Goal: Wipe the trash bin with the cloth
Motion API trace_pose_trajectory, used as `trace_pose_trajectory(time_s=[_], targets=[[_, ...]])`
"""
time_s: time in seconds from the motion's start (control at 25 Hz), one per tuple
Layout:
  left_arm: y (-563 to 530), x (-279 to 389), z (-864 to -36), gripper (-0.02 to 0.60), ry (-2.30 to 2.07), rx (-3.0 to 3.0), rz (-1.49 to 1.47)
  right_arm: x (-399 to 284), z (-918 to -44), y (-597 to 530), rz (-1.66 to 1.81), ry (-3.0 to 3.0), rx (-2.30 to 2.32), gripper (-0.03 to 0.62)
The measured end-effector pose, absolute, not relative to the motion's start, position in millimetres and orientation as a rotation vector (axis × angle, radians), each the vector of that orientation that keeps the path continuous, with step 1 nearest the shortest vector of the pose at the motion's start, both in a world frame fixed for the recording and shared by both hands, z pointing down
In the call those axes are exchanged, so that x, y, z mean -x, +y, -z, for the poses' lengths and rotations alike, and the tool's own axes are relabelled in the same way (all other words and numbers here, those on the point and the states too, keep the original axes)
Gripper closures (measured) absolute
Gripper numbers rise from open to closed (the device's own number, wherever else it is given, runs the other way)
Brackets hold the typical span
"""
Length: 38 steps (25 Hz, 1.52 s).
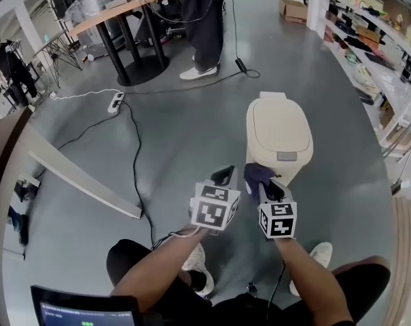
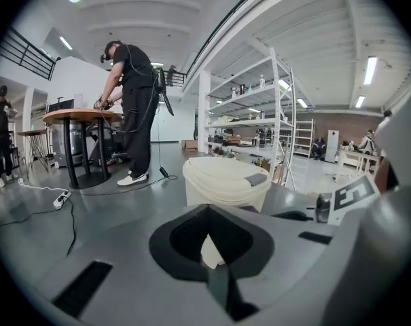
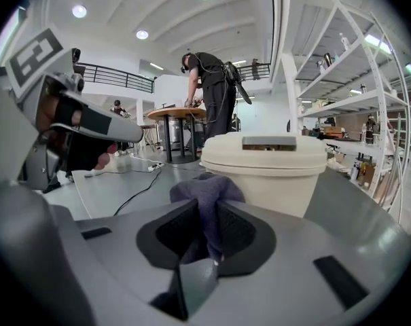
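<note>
The cream trash bin (image 1: pixel 278 133) stands on the grey floor with its lid down, just ahead of both grippers. My right gripper (image 1: pixel 263 182) is shut on a purple cloth (image 1: pixel 258 175), held close to the bin's near side. In the right gripper view the cloth (image 3: pixel 206 190) bunches up between the jaws of the right gripper (image 3: pixel 205 209), with the bin (image 3: pixel 266 161) right behind it. My left gripper (image 1: pixel 225 176) hovers to the left of the bin, shut and holding nothing. The left gripper view shows the left gripper (image 2: pixel 206 212) with the bin (image 2: pixel 222 178) a short way ahead.
A power strip (image 1: pixel 115 102) and black cable (image 1: pixel 136 161) run across the floor on the left, beside a long white board (image 1: pixel 83 178). A person (image 1: pixel 204 19) stands at a round-footed table (image 1: pixel 123 12) at the back. Shelving (image 1: pixel 375 46) lines the right.
</note>
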State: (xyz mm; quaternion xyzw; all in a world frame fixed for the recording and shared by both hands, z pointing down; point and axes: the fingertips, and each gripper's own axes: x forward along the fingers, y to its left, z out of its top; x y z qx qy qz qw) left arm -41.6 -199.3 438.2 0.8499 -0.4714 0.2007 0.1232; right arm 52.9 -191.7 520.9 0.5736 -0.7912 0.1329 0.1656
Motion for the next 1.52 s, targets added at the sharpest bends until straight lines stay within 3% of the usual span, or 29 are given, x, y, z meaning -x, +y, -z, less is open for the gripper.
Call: trace_pose_trajectory(time_s=[0.84,1.12,1.52], targets=[[-214.5,-37.4,-474.1,0.584,-1.185,-2.517,-0.67,-213.5,-534.7,-197.5,-0.451,-1.96,-1.943,0.52],[-219.2,-42.7,-476.1,0.584,-1.175,-2.555,-0.703,-156.6,-545.3,-189.4,-0.366,-2.033,-1.808,0.52],[-206.4,8.0,-494.3,0.584,-1.269,-2.526,-0.761,-49.7,-571.0,-187.9,-0.36,-2.168,-1.544,0.52]])
